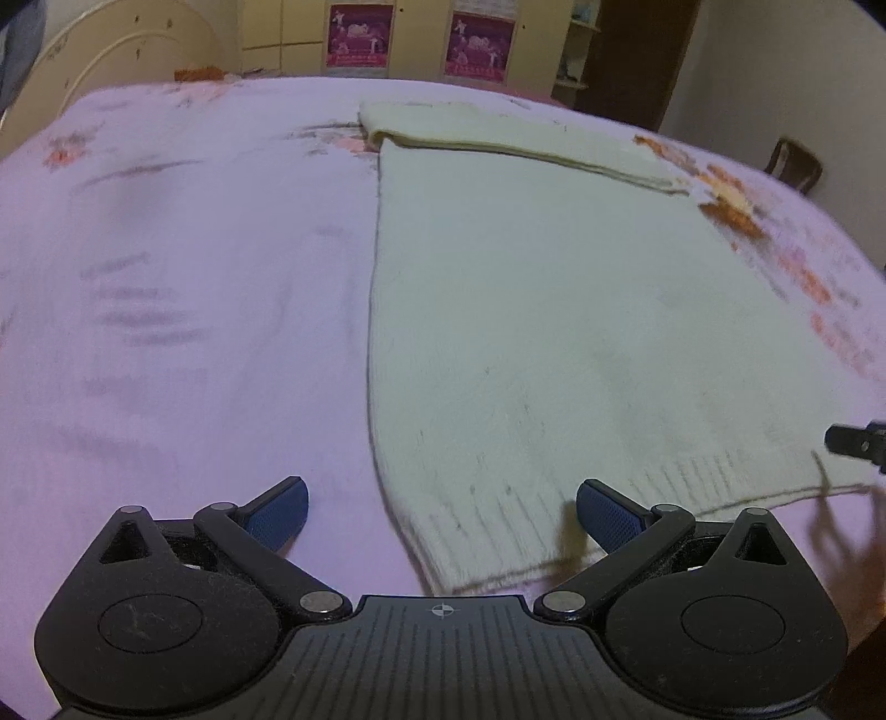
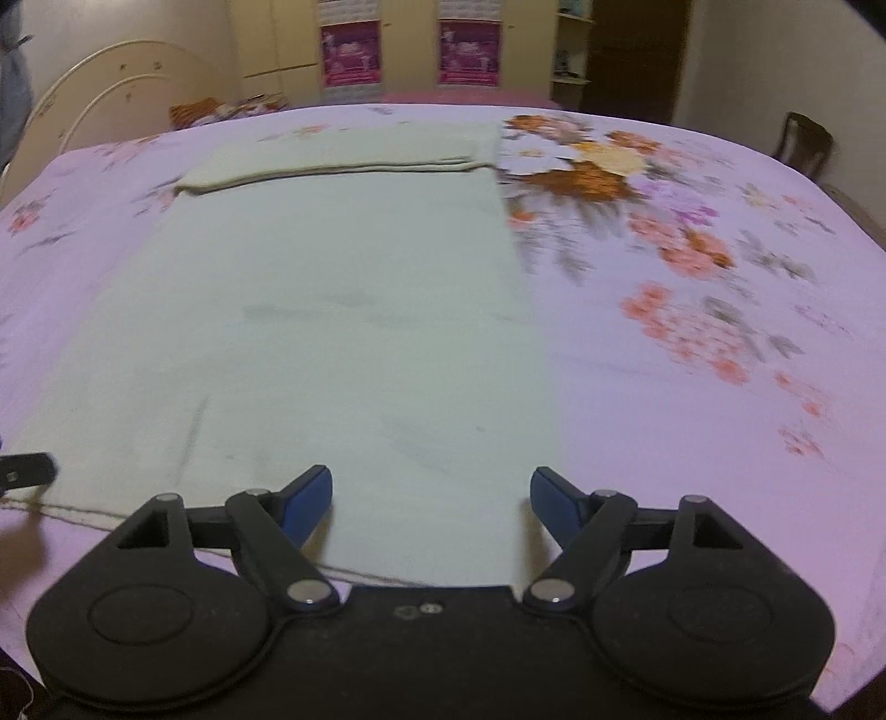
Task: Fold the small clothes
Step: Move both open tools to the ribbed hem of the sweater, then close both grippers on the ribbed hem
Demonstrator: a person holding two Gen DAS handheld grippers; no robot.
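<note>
A pale cream knit sweater (image 1: pixel 531 310) lies flat on the bed, its far end folded over into a thick band (image 1: pixel 498 138). Its ribbed hem (image 1: pixel 554 520) is nearest me. My left gripper (image 1: pixel 442 512) is open, just above the hem's left corner, holding nothing. In the right wrist view the sweater (image 2: pixel 332 310) fills the middle. My right gripper (image 2: pixel 431 501) is open over the hem's right part, empty. The tip of the other gripper shows at each view's edge: the right one (image 1: pixel 855 443) and the left one (image 2: pixel 25 471).
The bed has a lilac sheet (image 1: pixel 183 288) with an orange flower print (image 2: pixel 598 171). A cream headboard (image 2: pixel 111 88) stands at the far left, wardrobes with pink posters (image 2: pixel 468 52) behind, a dark wooden chair (image 2: pixel 803 144) at the right.
</note>
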